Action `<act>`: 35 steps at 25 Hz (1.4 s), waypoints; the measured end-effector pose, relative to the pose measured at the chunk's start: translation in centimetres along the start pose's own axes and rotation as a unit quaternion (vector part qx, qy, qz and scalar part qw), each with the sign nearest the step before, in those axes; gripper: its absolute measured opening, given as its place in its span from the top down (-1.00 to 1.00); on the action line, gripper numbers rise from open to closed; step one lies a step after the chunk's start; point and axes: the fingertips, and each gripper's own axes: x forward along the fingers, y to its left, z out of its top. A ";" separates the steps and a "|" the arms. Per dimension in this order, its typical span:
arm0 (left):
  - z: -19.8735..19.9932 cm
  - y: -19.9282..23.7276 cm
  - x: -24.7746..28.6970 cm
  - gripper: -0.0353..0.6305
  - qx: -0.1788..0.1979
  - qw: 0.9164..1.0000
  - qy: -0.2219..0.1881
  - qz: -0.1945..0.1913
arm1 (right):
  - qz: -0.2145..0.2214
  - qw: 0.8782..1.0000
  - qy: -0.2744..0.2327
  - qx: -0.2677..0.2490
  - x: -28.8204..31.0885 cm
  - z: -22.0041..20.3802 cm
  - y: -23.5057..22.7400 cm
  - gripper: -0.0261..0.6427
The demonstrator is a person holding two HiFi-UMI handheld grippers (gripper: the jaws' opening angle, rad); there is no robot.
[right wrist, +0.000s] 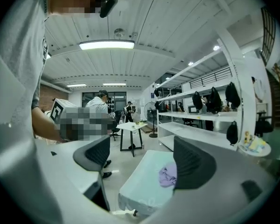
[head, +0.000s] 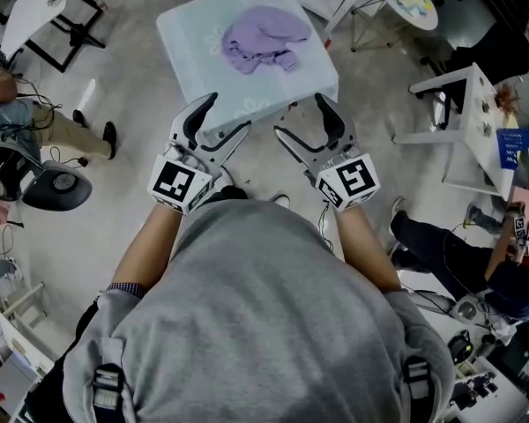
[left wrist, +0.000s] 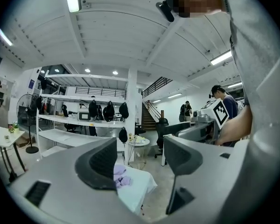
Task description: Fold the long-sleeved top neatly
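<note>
Left gripper (head: 227,117) and right gripper (head: 298,117) both hang in the air with their jaws spread wide and nothing between them, side by side just short of the near edge of the table (head: 194,51). The long-sleeved top (head: 263,35) lies ahead of them on the far half of that table, a lilac heap bunched up and not laid flat, so it touches neither gripper and folding looks not yet begun. In the head view the heap sits almost on the line that runs forward between the two grippers, so neither hand seems clearly nearer (the right one perhaps by a shade, since the cloth spreads a little toward that side). Its longer spread runs across the table, left to right as the person faces it, though crumpled like this it shows no true long axis, and I cannot tell which fold is a sleeve. The coming reach is therefore probably straight forward over the bare near part of the table, each gripper to its own end of the heap, to pull it open and flat
</note>
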 end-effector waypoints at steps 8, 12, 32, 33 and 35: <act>-0.3 3.6 0.0 -0.08 0.004 0.999 -0.003 -0.035 | -0.024 1.000 0.016 0.000 3.5 0.3 0.1 -0.39; -0.6 5.7 0.3 -0.08 -0.001 0.999 -0.010 -0.047 | -0.036 0.999 0.024 0.004 5.3 0.0 0.1 -0.39; -2.8 9.9 10.5 -0.07 -0.004 1.000 0.026 0.003 | -0.012 0.999 0.038 0.008 8.1 -2.9 -12.5 -0.39; -2.8 10.3 11.8 -0.07 -0.004 0.999 0.031 0.013 | -0.009 0.999 0.037 0.007 8.2 -2.8 -14.2 -0.39; -2.7 10.9 14.2 -0.07 -0.001 0.999 0.039 0.035 | 0.005 0.999 0.040 0.007 8.5 -3.0 -17.4 -0.38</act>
